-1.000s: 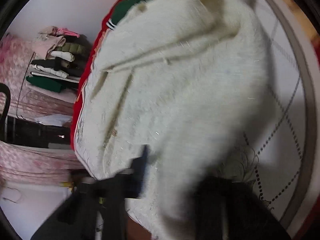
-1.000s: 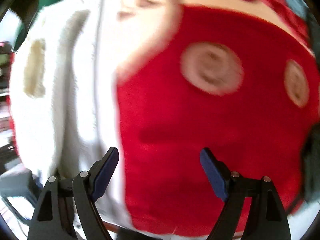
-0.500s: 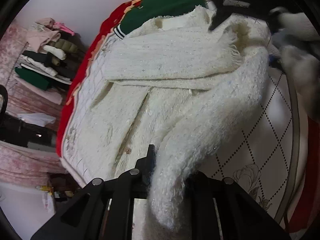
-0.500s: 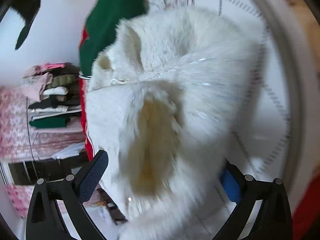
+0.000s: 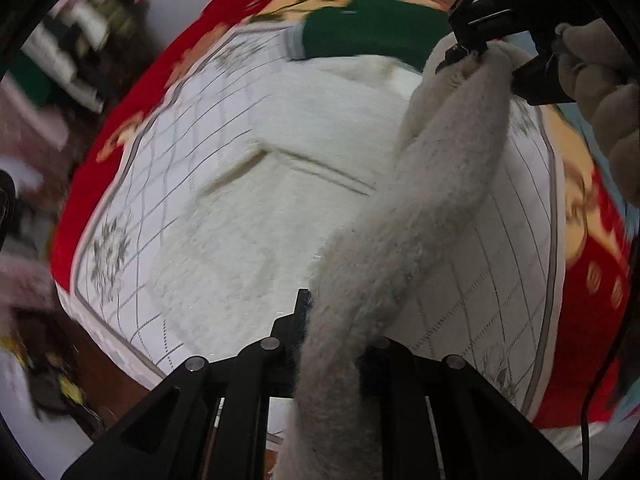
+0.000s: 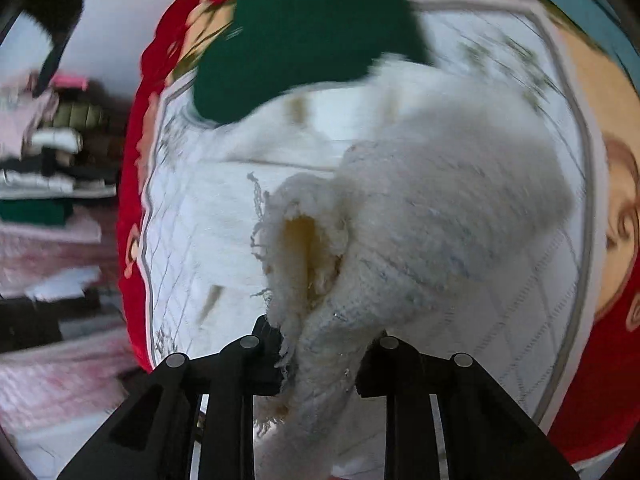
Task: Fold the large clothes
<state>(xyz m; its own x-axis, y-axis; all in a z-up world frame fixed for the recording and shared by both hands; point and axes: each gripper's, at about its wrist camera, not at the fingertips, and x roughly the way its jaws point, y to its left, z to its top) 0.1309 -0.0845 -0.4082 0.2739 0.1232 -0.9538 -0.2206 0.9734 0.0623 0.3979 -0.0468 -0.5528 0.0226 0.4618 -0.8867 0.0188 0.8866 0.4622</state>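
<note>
A fuzzy cream-white sweater (image 5: 280, 200) lies spread on a quilted white bed cover (image 5: 168, 152). My left gripper (image 5: 332, 340) is shut on one sleeve (image 5: 400, 240), which stretches up and away to my right gripper (image 5: 472, 56), seen at the top right clamping the sleeve's far end. In the right wrist view my right gripper (image 6: 320, 360) is shut on the frayed cuff (image 6: 312, 264) of that sleeve, lifted above the sweater body (image 6: 440, 168).
A dark green garment (image 6: 304, 32) lies at the far end of the bed, also in the left wrist view (image 5: 368, 32). The red patterned blanket (image 5: 120, 120) borders the cover. Stacked folded clothes (image 6: 52, 160) stand on shelves to the left.
My right gripper has closed on the sleeve cuff. Both grippers have lifted, the sleeve now stretched between them above the sweater; the left view has swung to show more of the bed.
</note>
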